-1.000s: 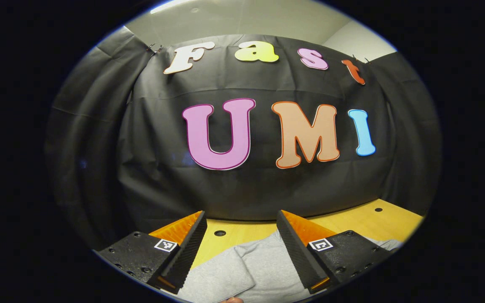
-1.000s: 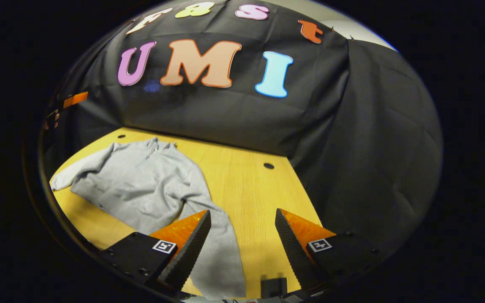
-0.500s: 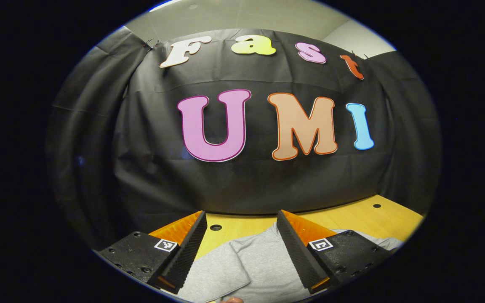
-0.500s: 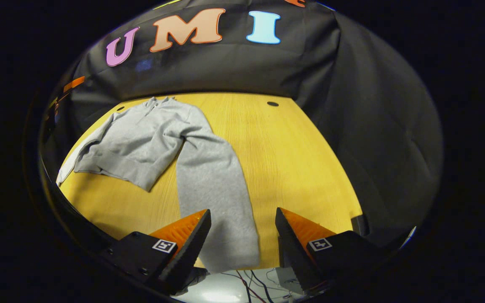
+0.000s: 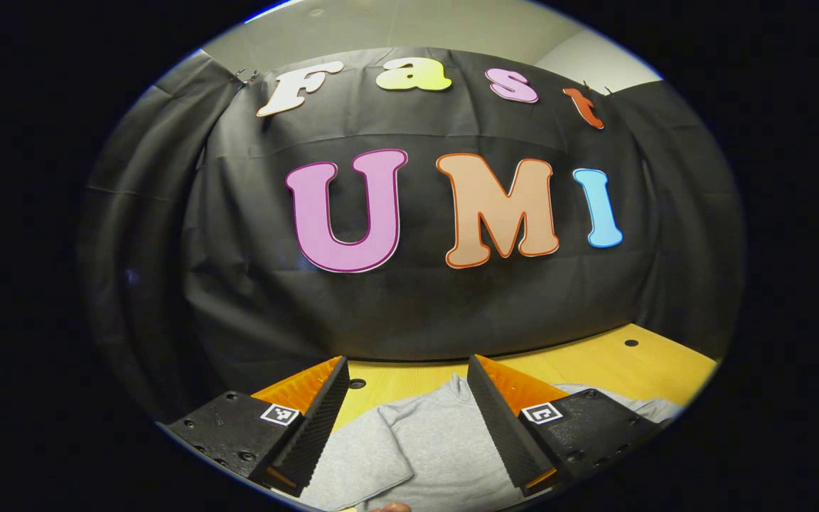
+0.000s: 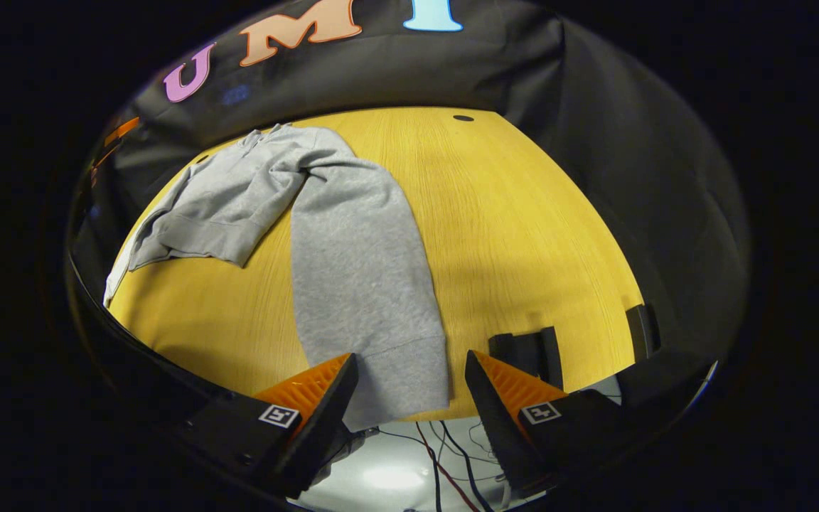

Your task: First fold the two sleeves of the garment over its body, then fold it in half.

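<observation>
Clearly soft and limp, the grey garment (image 6: 239, 195) lies on the yellow wooden surface (image 6: 523, 235), its body bunched toward the far left corner and creased where it overlaps itself. One long sleeve (image 6: 360, 263) runs from the shoulder straight down to the near edge of the surface, its ribbed cuff (image 6: 395, 377) lying right at that edge and perhaps hanging slightly over it.

I judge the fabric to be a thick knit: light enough to lift with one pinch, not slippery, not fragile, but with no stiffness at all, so anything lifted will droop and drag the rest along. The cuff is the firmest, thickest part and looks like the best place to take hold for folding the sleeve over the body.

In the right gripper view, the right gripper (image 6: 409, 387) hovers above that cuff with its jaws spread wide and nothing between them. In the left gripper view, the left gripper (image 5: 406, 395) sits level over the garment's collar end near the far edge of the surface, its jaws likewise apart and empty, grey cloth showing between and below them.

Neither sleeve is folded yet.
</observation>
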`<state>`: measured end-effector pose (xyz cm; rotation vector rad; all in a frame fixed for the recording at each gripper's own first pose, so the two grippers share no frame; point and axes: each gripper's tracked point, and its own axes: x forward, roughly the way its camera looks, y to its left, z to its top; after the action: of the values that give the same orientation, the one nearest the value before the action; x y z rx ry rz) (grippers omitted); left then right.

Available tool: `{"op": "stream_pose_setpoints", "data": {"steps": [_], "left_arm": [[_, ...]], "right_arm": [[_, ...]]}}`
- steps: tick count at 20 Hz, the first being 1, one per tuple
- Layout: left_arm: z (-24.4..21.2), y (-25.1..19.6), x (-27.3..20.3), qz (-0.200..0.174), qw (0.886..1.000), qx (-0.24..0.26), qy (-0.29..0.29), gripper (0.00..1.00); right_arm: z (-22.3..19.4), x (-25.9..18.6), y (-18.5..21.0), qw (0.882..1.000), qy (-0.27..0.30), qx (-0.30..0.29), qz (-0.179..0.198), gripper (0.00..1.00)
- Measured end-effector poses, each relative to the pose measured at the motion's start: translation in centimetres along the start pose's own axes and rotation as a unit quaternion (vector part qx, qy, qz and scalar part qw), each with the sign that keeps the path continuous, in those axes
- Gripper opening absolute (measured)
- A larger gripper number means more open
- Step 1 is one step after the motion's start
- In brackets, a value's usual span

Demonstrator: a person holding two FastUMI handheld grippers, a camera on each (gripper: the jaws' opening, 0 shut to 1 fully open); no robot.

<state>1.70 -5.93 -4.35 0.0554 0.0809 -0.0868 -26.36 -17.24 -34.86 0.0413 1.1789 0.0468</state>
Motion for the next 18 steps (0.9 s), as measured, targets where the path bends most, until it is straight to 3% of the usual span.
{"op": "stream_pose_setpoints", "data": {"steps": [6, 7, 10, 11, 12, 13, 18], "left_arm": [[0.1, -0.1, -0.5, -0.002, 1.000, 0.007, -0.001, 0.97], [0.1, 0.0, -0.5, -0.001, 1.000, 0.006, -0.001, 0.97], [0.1, 0.4, -0.5, 0.002, 1.000, 0.002, 0.000, 0.97], [0.0, 0.6, -0.7, 0.005, 1.000, 0.002, -0.001, 0.97], [0.2, 0.9, -0.7, 0.008, 1.000, 0.001, -0.002, 0.97], [0.3, 0.9, -0.8, 0.008, 1.000, -0.001, -0.004, 0.97], [1.0, 1.9, -0.9, 0.016, 1.000, 0.006, -0.014, 0.97]], "right_arm": [[-0.7, 0.8, 0.4, 1.000, 0.014, 0.018, 0.006, 0.95], [-0.6, 0.8, 0.8, 1.000, 0.019, 0.019, 0.010, 0.77], [-0.2, 1.1, 1.8, 0.998, 0.024, 0.043, 0.023, 0.43], [0.0, 1.3, 2.2, 0.997, 0.027, 0.058, 0.031, 0.18], [0.3, 1.3, 2.3, 0.997, 0.025, 0.068, 0.029, 0.17], [0.9, 1.4, 2.2, 0.997, 0.016, 0.074, 0.026, 0.10], [3.5, 1.0, 2.2, 0.997, -0.010, 0.077, 0.028, 0.10]]}}
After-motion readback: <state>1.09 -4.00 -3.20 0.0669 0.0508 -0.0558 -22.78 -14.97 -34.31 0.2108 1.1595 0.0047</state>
